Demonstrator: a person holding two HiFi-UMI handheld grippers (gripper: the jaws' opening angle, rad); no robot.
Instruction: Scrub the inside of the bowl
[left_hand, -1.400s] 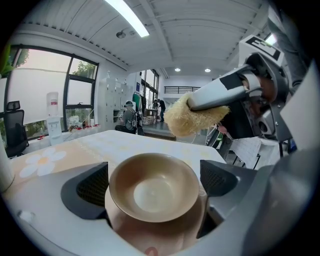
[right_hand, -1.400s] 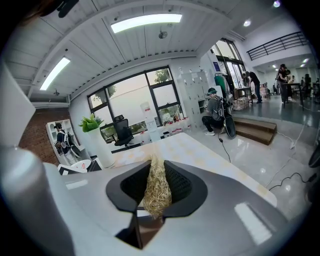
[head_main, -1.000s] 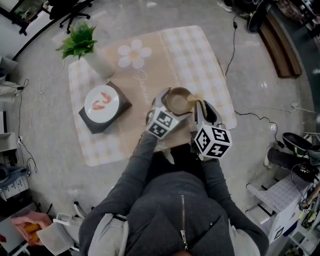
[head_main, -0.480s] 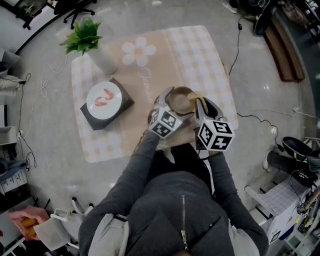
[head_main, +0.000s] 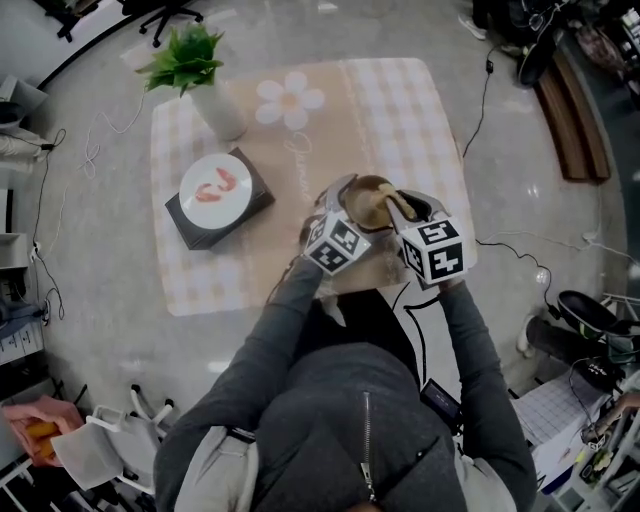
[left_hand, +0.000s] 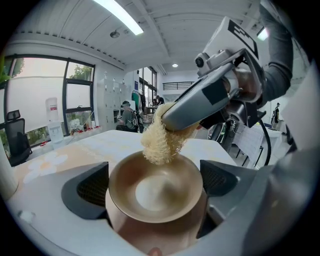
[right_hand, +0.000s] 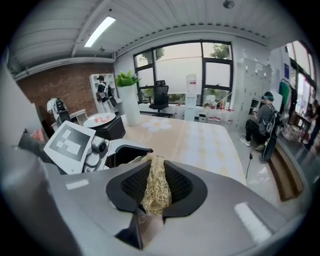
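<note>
Grey zip jacket (head_main: 340, 420) (perhaps hooded)

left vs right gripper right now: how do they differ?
The left gripper has jaws wide apart, clamped on the bowl; the right gripper has jaws nearly together, pinching a fibrous scrubber. The left gripper steadies the bowl; the right gripper reaches over its far rim, scrubber at the inner wall. Both are shut on something.

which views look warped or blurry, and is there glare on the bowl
Left gripper view: heavy fisheye, dark corners, a soft sheen inside the bowl, scrubber sharp. Right gripper view: same fisheye, windows blown out. Head view: sharp, evenly lit.
</note>
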